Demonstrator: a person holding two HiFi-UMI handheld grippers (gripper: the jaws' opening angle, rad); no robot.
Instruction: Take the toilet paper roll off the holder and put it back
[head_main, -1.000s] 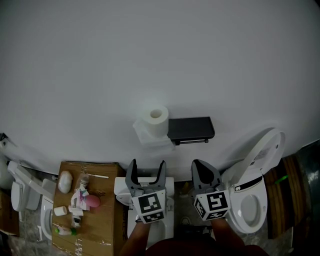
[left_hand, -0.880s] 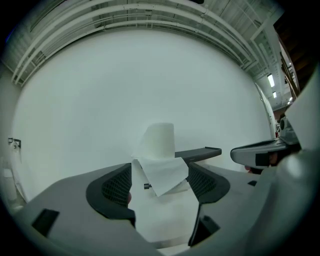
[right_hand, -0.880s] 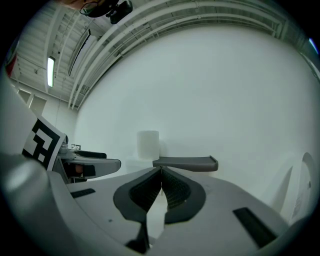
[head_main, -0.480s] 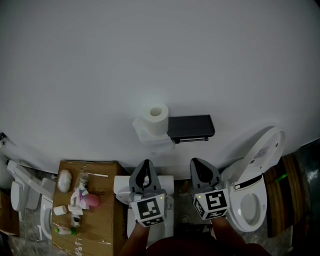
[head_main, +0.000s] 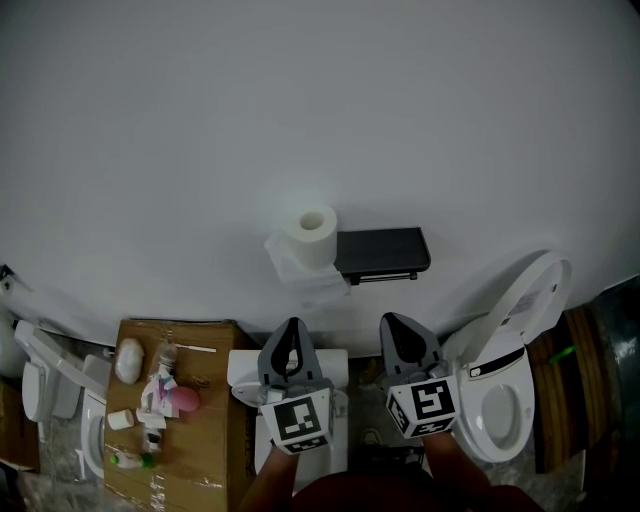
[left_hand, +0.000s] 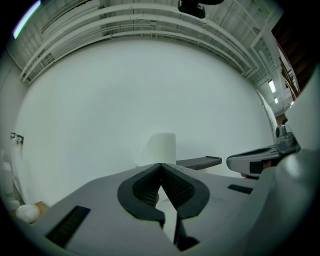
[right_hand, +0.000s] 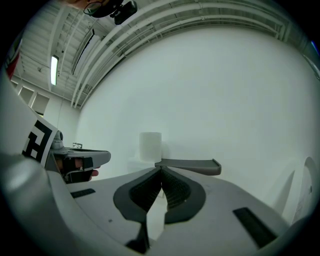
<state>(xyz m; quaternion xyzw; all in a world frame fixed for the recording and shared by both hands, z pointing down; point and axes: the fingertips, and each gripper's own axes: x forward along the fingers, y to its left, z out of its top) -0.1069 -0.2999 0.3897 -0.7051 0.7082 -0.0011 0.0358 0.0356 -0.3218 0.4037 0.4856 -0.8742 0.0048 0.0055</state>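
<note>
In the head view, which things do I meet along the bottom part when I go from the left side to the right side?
In order: white fixture → cardboard with small items → left gripper → right gripper → toilet with raised lid.

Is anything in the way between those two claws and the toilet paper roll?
Nothing visible. The left gripper and right gripper, both shut and empty, face the toilet paper roll across open air; the dark shelf sits beside it, not in front.

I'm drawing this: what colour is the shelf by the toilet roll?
Shelf: black, clearest in head view.
</note>
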